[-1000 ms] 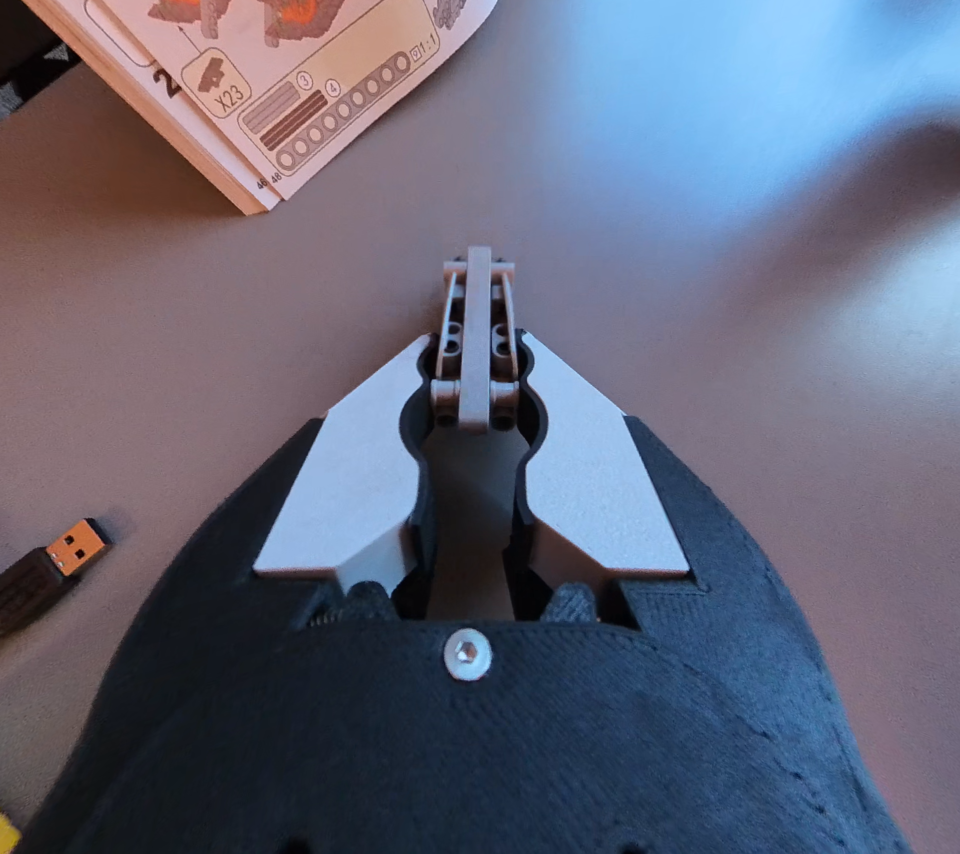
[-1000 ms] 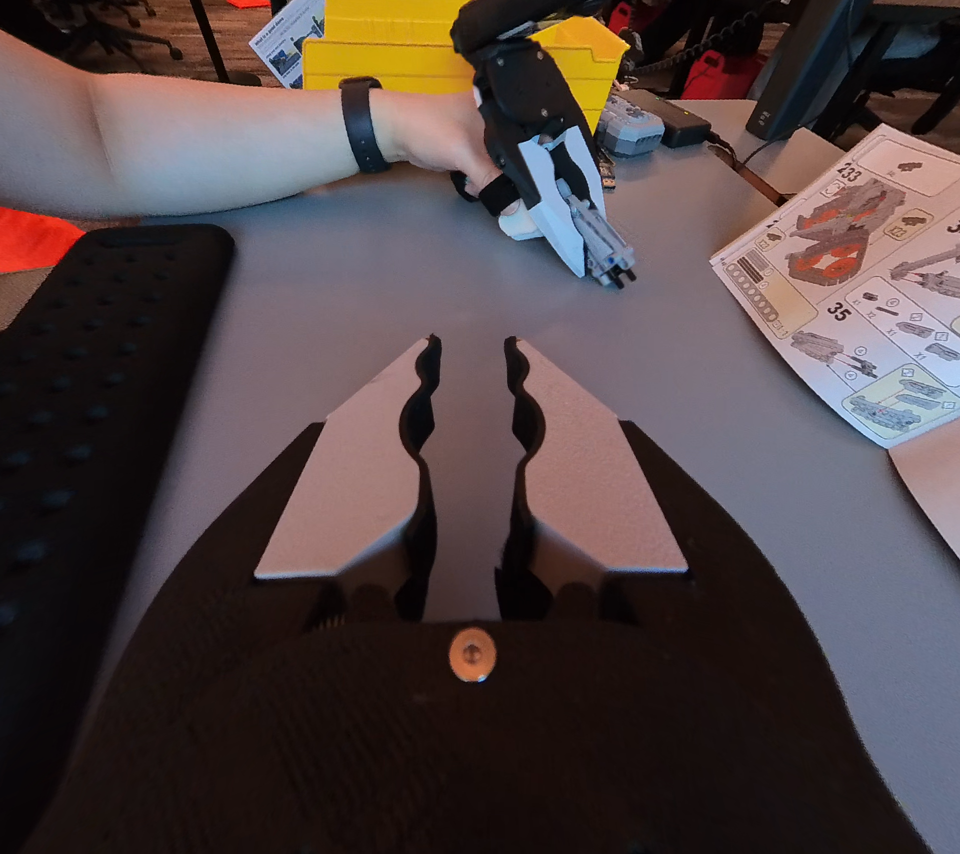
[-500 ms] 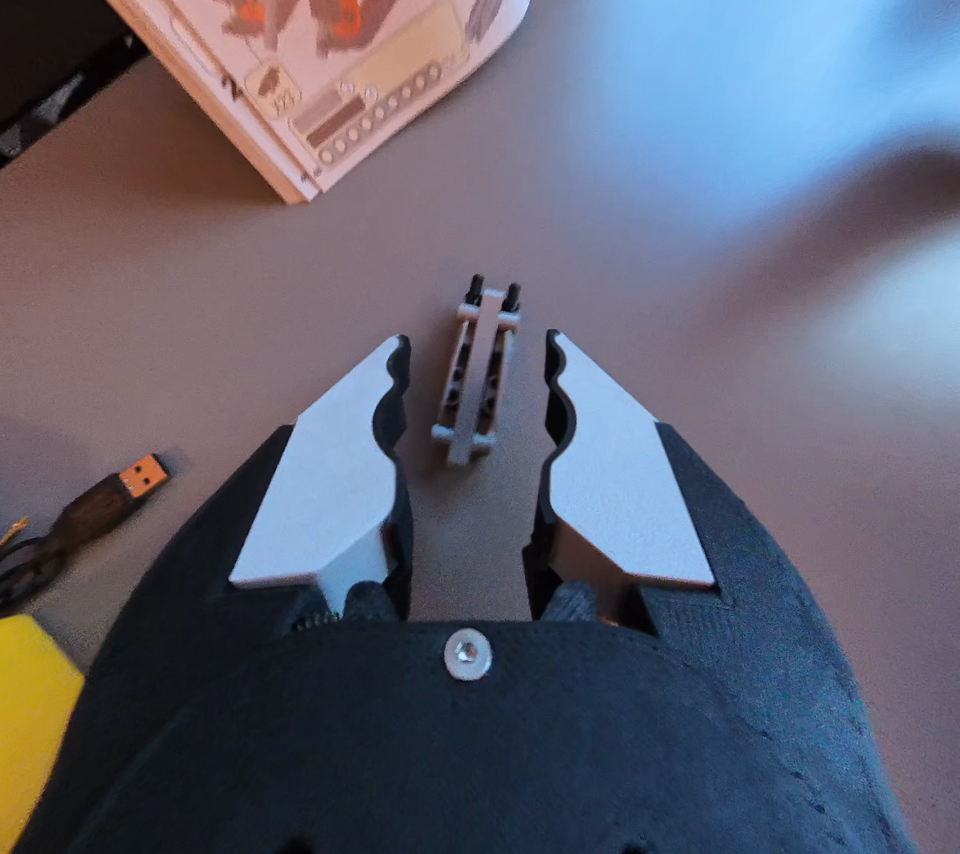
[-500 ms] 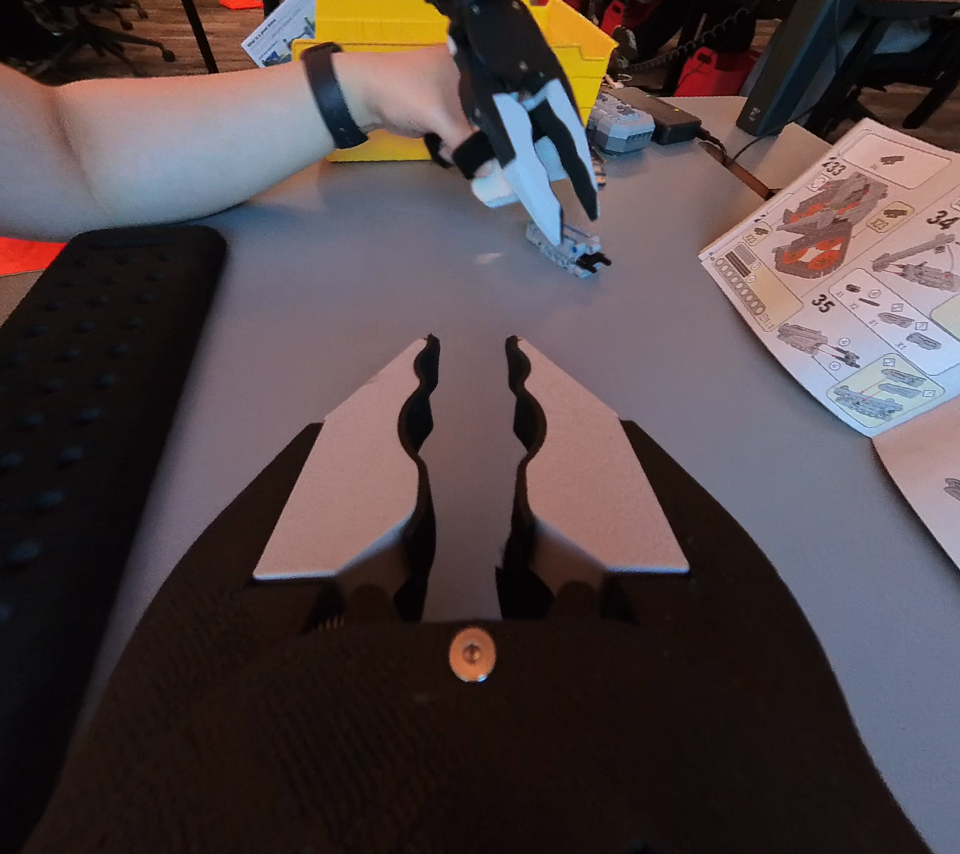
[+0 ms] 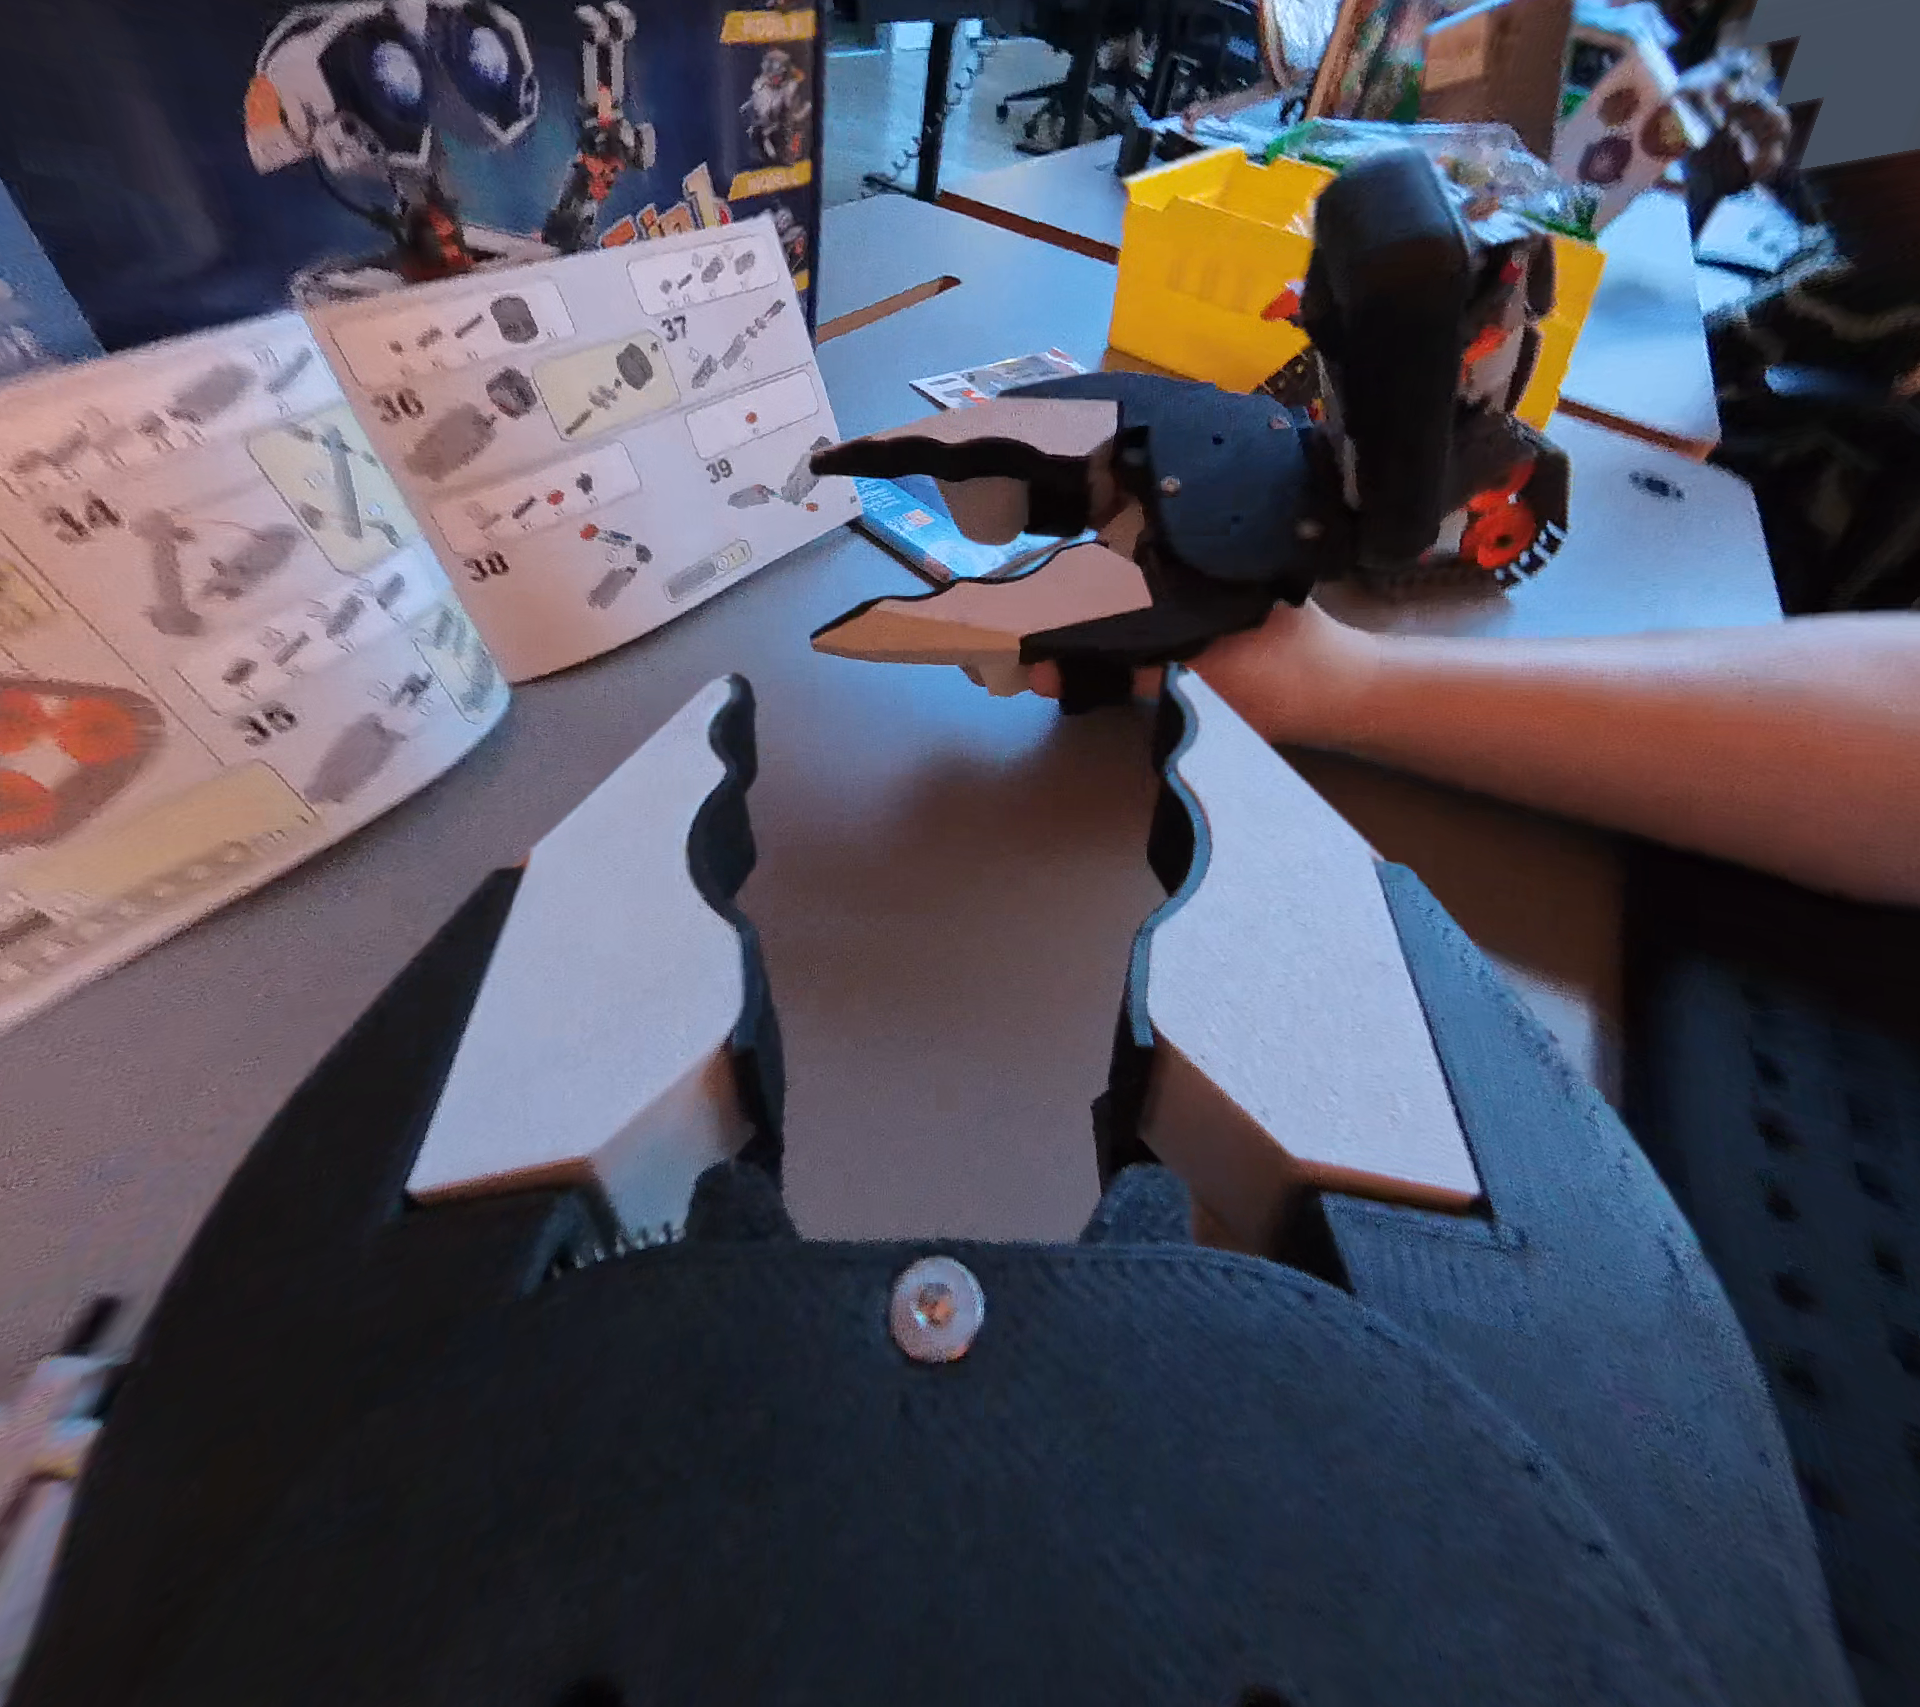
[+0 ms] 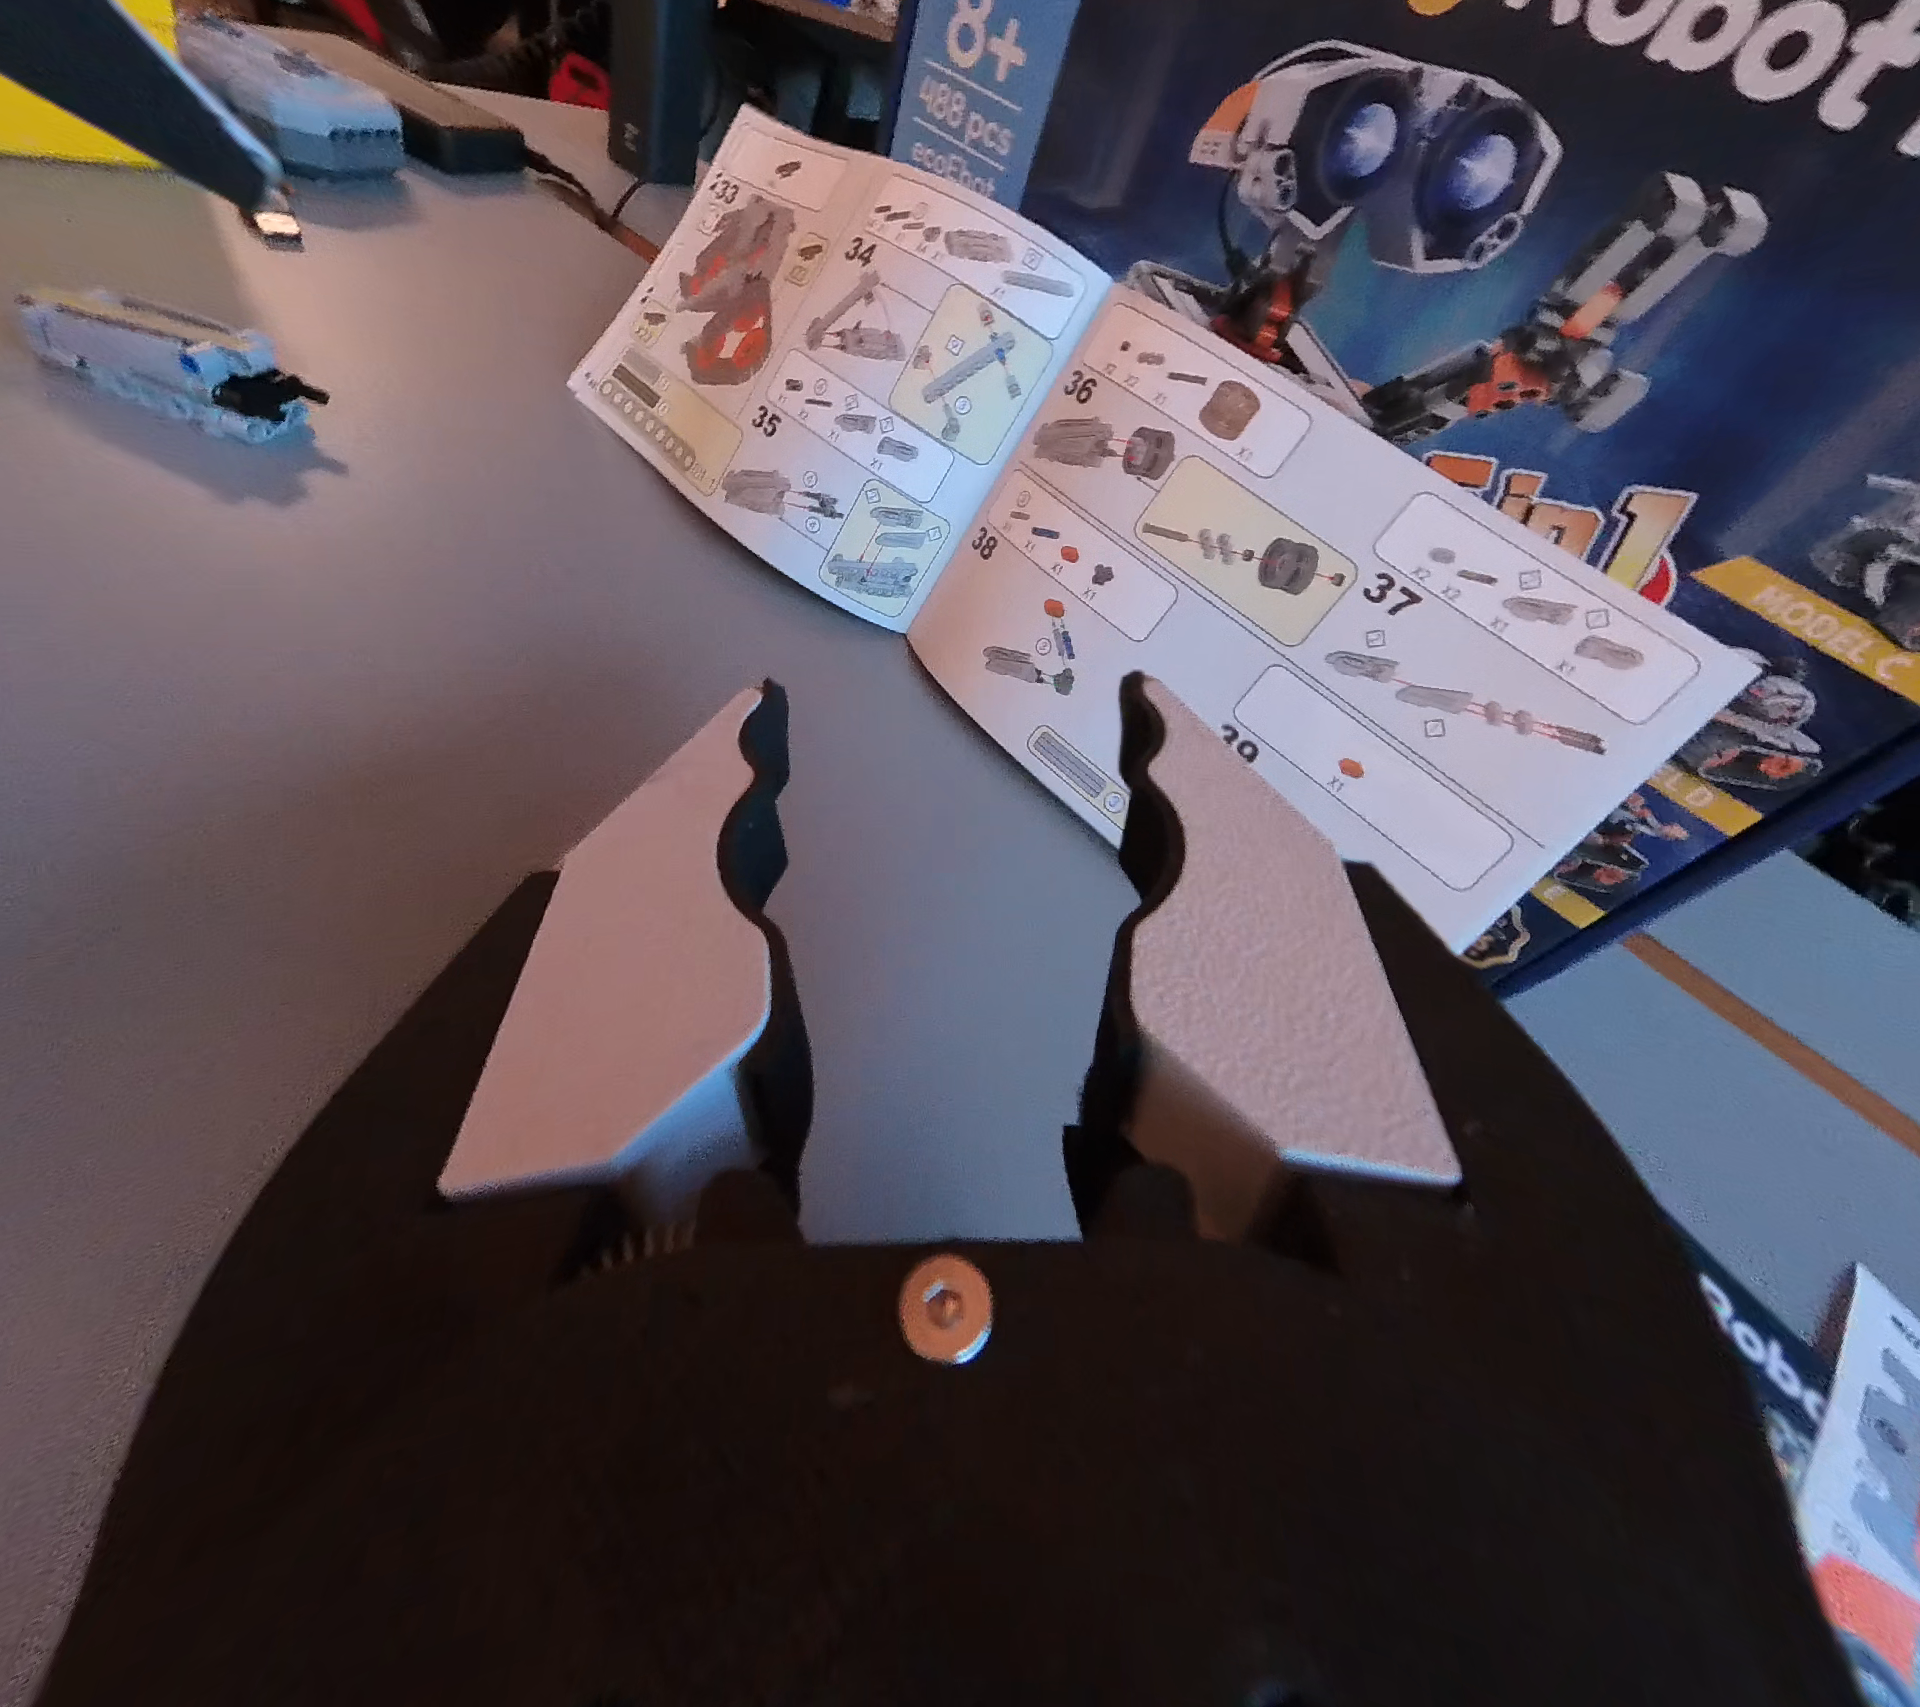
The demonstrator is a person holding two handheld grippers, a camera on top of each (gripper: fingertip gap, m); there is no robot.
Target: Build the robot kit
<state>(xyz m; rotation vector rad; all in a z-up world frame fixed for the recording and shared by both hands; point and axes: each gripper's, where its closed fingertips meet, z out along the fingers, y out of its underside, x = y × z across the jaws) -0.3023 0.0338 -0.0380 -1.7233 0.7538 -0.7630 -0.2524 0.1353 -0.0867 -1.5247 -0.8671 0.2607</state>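
Observation:
My left gripper [image 5: 951, 701] is open and empty, held above the grey table [image 5: 935, 982]. It faces my right gripper [image 5: 831, 551], which a hand holds out ahead, open and empty. In the right wrist view my right gripper [image 6: 951, 701] hovers over the table just short of an open instruction booklet [image 6: 1039, 494]. A grey brick assembly [image 6: 156, 364] with black pins lies on the table at far left, apart from both grippers. One finger of the left gripper [image 6: 114, 78] shows above the assembly.
A large dark kit box [image 6: 1455, 151] stands behind the booklet. A yellow bin [image 5: 1226, 286] and a tracked orange-and-black model [image 5: 1496, 514] sit at the back right. A grey hub unit [image 6: 301, 109], black adapter [image 6: 457, 140] and USB plug [image 6: 275, 223] lie far left. A black perforated mat [image 5: 1766, 1086] lies right. The grey brick assembly [image 6: 156, 364] is about 20 cm from both grippers' fingertips.
My left gripper opened, left the grey assembly on the table, then lifted and swung away. My right gripper opened wider and turned right toward the booklet.

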